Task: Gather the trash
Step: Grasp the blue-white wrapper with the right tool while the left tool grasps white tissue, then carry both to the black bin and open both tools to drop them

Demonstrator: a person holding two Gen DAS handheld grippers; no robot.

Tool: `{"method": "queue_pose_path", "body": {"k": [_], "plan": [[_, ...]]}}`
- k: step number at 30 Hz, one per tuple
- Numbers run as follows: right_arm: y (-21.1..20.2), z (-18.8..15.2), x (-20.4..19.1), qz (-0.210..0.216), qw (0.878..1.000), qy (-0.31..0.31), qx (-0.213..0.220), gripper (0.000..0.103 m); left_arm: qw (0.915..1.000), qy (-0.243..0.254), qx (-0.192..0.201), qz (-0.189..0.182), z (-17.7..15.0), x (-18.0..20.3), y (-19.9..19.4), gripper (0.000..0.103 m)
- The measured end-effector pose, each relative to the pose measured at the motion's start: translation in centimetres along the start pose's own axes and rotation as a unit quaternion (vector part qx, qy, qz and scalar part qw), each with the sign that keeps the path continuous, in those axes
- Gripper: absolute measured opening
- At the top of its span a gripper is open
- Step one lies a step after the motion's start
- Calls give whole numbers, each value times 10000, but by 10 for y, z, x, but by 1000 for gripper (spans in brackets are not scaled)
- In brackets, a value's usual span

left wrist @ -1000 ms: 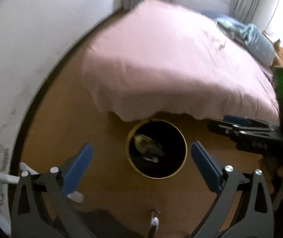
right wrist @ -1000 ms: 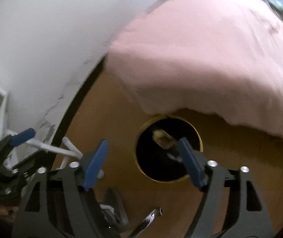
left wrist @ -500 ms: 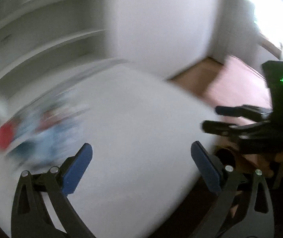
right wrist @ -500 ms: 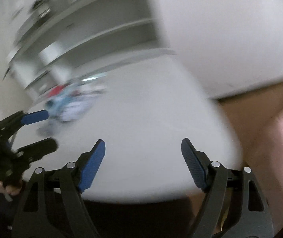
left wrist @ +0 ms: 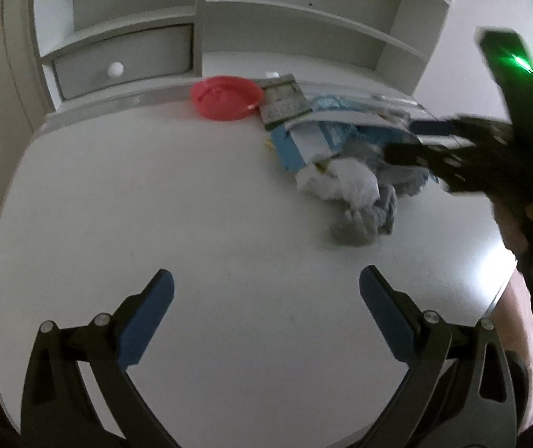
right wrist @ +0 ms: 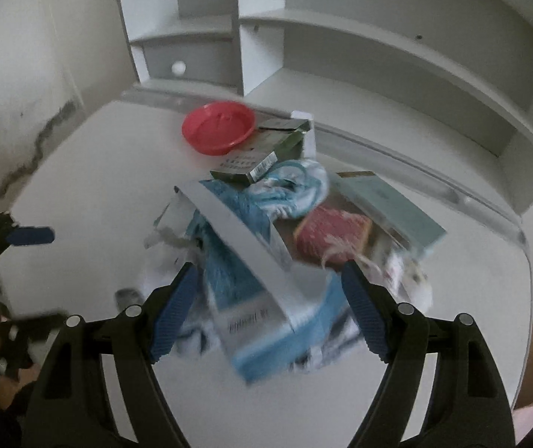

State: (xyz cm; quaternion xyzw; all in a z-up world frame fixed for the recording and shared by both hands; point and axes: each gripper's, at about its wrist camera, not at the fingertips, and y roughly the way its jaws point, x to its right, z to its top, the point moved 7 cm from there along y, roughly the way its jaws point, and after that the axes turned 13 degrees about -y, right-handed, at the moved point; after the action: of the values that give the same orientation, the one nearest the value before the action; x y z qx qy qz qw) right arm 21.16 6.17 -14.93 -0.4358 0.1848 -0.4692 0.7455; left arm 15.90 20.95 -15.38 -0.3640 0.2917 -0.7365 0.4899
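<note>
1. The right gripper (right wrist: 266,298) had its jaws spread wide and held nothing. Between them, and just ahead of them, lay the pile of trash (right wrist: 266,246) on the white surface (right wrist: 98,171).
2. The left gripper (left wrist: 266,300) also had its jaws spread, with only bare surface between them. In the left wrist view the pile was ahead and to the right of these jaws, well apart from them.
3. The nearest piece to the right jaws was a blue and white carton (right wrist: 262,313). I judged it light and thin-walled, probably empty, so it would crush under a hard squeeze. Its long flat sides looked like the best place to take it, across the narrow width.
4. Beside it were crumpled white tissues (left wrist: 341,183) and a grey cloth (left wrist: 363,220). These looked soft and very light; a pinch on a raised fold should be enough, but loose parts could fall.
5. Further ahead lay a green and white box (right wrist: 262,156), a pale book-like box (right wrist: 389,205), a red packet (right wrist: 333,231) and a red bowl (right wrist: 218,127). The bowl looked stiff and smooth, perhaps slippery at its rim.
6. The carton carried a line of printed characters on its near face, and the green box had small print and a barcode. Both were too blurred to read, and I could name no brand.
</note>
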Motion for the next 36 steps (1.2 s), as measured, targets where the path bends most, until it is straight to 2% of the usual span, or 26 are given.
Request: {"method": "queue_pose_path", "body": {"k": [3, 4, 5, 6, 7, 8, 12, 14, 18, 22, 23, 26, 28, 31, 36], "plan": [[10, 2, -3, 96, 9998, -143, -141, 75, 9999, 144, -57, -20, 1, 9, 8, 96], [17, 5, -3, 91, 9996, -197, -165, 65, 9998, 165, -59, -17, 4, 11, 11, 96], [19, 6, -7, 126, 9993, -292, -197, 48, 9998, 173, -57, -21, 5, 12, 12, 96], [18, 7, -9, 116, 9991, -348, -197, 47, 9998, 167, -58, -13, 9, 12, 14, 96], [13, 10, -12, 36, 9992, -382, -87, 37, 9999, 156, -43, -18, 13, 13, 16, 96], [7, 13, -15, 45, 9993, -367, 13, 35, 9999, 132, -19, -41, 17, 14, 17, 96], [-22, 24, -13, 69, 9982, -25, 590, 34, 9996, -43, 45, -277, 40, 23, 23, 96], [-38, 23, -7, 38, 9967, 183, 792, 33, 9997, -38, 51, -227, 48, 29, 30, 96], [-54, 19, 0, 28, 9951, 409, 899, 33, 9993, -64, -107, -349, 55, 44, 47, 96], [-68, 5, 8, -2, 9938, 608, 935, 33, 9995, 9, -142, -274, 55, 54, 57, 93], [-71, 2, 10, -43, 9934, 650, 944, 33, 9995, 41, -157, -265, 54, 56, 59, 86], [-81, -13, 17, -113, 9915, 823, 1004, 33, 9993, 44, -258, -251, 49, 60, 62, 48], [-93, -25, 25, -173, 9889, 986, 1095, 33, 9996, -4, -99, -251, 51, 61, 51, 44], [-114, -52, 45, -335, 9816, 1397, 1261, 33, 9995, 61, 299, -79, 59, 69, 27, 43], [-151, -130, 89, -755, 9590, 2372, 1358, 33, 9967, 422, 632, -272, 60, 117, 1, 43]]}}
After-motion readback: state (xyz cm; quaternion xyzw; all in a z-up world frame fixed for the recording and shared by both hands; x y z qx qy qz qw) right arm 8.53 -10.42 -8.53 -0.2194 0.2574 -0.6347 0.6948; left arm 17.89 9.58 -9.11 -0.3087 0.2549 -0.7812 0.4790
